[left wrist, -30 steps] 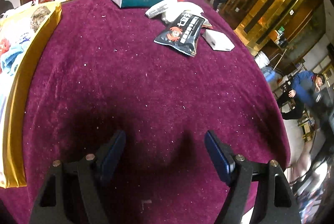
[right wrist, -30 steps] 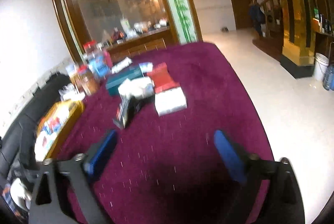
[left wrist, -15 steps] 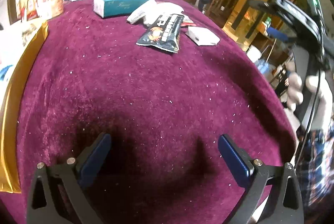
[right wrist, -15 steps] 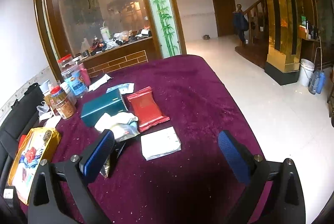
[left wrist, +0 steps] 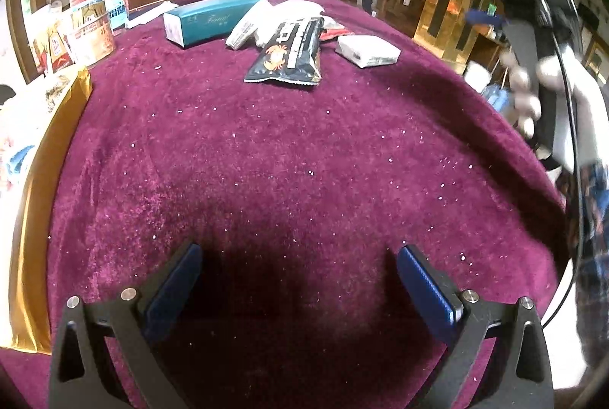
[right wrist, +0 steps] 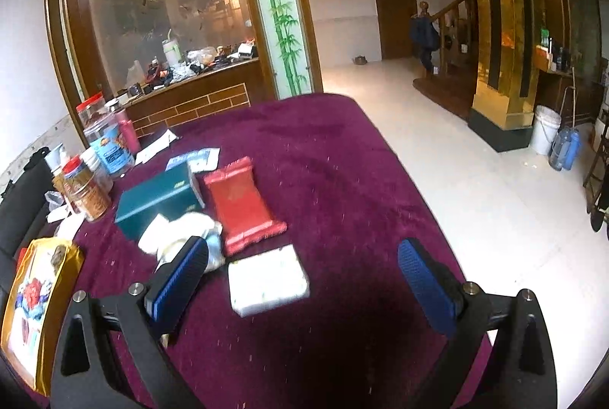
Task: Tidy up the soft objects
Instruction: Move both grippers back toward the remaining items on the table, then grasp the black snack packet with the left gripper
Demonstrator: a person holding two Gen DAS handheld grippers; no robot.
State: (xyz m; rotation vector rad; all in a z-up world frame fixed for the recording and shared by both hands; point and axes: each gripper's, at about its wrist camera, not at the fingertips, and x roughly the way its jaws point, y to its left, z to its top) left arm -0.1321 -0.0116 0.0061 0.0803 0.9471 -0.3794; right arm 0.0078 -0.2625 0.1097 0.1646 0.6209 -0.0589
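Right gripper (right wrist: 300, 264) has descended over the white packet (right wrist: 268, 279)

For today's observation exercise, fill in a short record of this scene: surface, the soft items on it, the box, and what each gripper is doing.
surface: purple velvet tablecloth
soft items: black snack packet, white tissue pack, red packet, white bags, clustered together
box: teal box, beside the cluster
left gripper: open, holds nothing
right gripper: open, above the white tissue pack, holds nothing
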